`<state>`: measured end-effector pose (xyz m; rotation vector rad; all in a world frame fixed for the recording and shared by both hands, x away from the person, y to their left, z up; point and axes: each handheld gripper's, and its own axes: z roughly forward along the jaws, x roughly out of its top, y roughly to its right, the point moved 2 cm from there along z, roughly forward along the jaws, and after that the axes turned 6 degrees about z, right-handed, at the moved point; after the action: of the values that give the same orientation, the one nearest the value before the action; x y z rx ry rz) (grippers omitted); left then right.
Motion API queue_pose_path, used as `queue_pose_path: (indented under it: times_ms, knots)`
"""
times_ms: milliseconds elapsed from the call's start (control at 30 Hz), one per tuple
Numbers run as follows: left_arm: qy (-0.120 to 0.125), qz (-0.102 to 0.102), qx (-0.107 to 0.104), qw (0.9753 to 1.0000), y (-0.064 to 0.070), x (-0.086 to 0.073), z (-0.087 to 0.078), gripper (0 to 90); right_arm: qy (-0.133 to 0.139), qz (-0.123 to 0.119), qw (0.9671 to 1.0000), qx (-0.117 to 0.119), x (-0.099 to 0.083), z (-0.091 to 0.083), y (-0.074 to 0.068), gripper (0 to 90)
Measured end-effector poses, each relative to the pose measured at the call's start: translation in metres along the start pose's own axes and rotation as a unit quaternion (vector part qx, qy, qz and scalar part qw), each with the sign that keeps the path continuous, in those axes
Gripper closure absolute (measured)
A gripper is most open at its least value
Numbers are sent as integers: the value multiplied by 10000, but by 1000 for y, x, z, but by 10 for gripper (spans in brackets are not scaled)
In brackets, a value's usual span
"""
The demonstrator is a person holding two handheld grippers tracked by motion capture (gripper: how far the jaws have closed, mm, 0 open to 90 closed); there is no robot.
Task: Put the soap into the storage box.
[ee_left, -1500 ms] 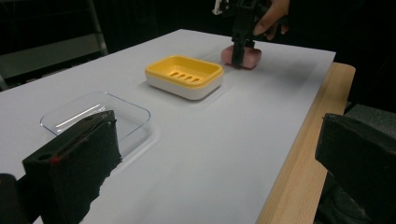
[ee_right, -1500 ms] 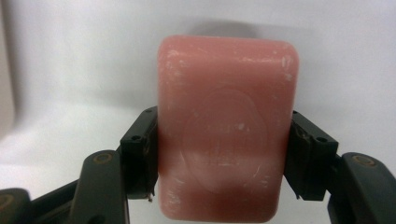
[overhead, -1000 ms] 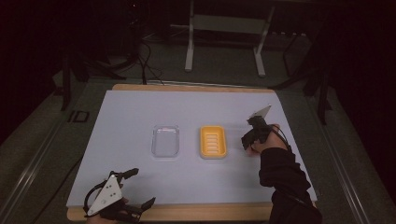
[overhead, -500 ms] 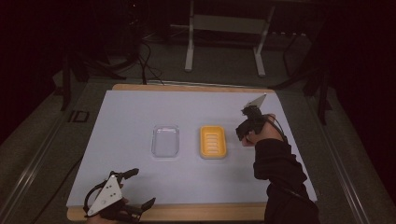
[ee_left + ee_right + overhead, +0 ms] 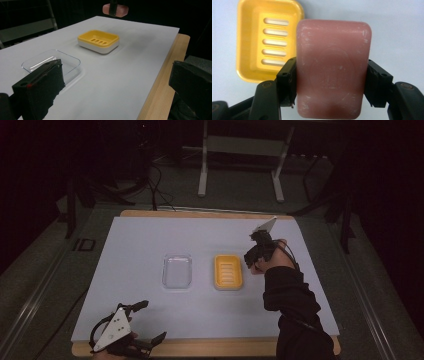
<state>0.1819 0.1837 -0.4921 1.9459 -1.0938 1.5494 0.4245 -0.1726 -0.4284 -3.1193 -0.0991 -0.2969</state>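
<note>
A pink bar of soap [image 5: 333, 70], rectangular with rounded corners and a scuffed, matte face bearing a faint embossed oval, is clamped by its two long sides between the black jaws of the right tongs [image 5: 332, 83]. The bar is held in the air above the table [image 5: 140, 240], which is covered with a smooth pale sheet edged by a wooden strip. Just beside the bar, seen from above, lies a yellow soap dish [image 5: 265, 40]: a glossy plastic rectangle with rounded corners, a white base and a row of drain slots in its floor. In the high view the right tongs [image 5: 255, 257] are seen just right of the dish [image 5: 228, 272], the dark-sleeved forearm reaching forward from the lower edge. A clear plastic tray [image 5: 177, 270], shallow and rounded, lies left of the dish, apart from it. The left tongs [image 5: 145, 322] are held low at the near left edge of the table, jaws spread wide, nothing between them.
</note>
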Motion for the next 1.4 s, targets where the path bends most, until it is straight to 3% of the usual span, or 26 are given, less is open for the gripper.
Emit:
queue_pose_path:
  times_ms: [300, 867, 1100, 1400]
  knots:
    - [12, -5, -7, 10000, 0, 0, 0, 2, 73, -202, 9997, 96, 3, -8, -29, 373]
    - [30, 14, -20, 10000, 1, 1, -1, 2, 52, -523, 9984, 189, 2, -4, -73, 373]
    - [15, 25, -36, 10000, 1, 0, -1, 2, -59, -547, 9983, 215, 2, 15, -80, 373]
    - [17, 38, -45, 10000, 1, 0, -1, 2, -182, -413, 9988, 187, 2, 40, -77, 373]
